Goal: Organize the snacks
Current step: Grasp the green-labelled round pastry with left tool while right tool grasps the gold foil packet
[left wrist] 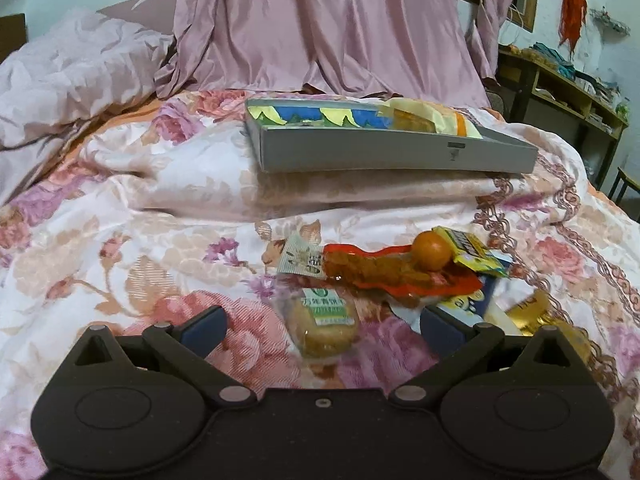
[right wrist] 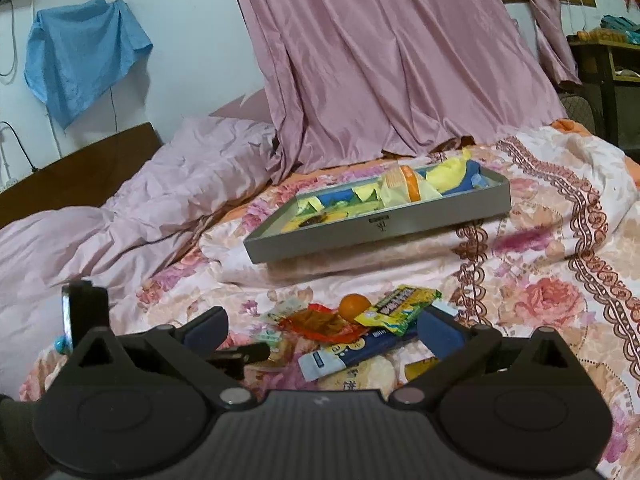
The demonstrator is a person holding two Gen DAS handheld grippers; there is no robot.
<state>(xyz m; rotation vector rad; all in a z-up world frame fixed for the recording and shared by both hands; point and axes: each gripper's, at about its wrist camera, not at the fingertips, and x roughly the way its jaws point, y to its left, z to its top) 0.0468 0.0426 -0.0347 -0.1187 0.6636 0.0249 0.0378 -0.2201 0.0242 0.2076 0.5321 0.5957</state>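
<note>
Both grippers' fingers stand wide apart, holding nothing: left gripper (left wrist: pixel 322 326) over a wrapped cake (left wrist: pixel 326 326), right gripper (right wrist: pixel 322 330) over the snack pile (right wrist: pixel 352 328). Gray tray (right wrist: pixel 400 226) sits at twelve o'clock.

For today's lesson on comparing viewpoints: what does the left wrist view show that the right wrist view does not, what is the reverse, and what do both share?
Only the left wrist view: a round biscuit in a clear green-labelled wrapper between the open left gripper fingers.

Only the right wrist view: a blue cloth hanging on the wall, a brown headboard, and the open right gripper.

Both: the grey tray, the small orange, the red snack packet, and the pink curtain.
</note>
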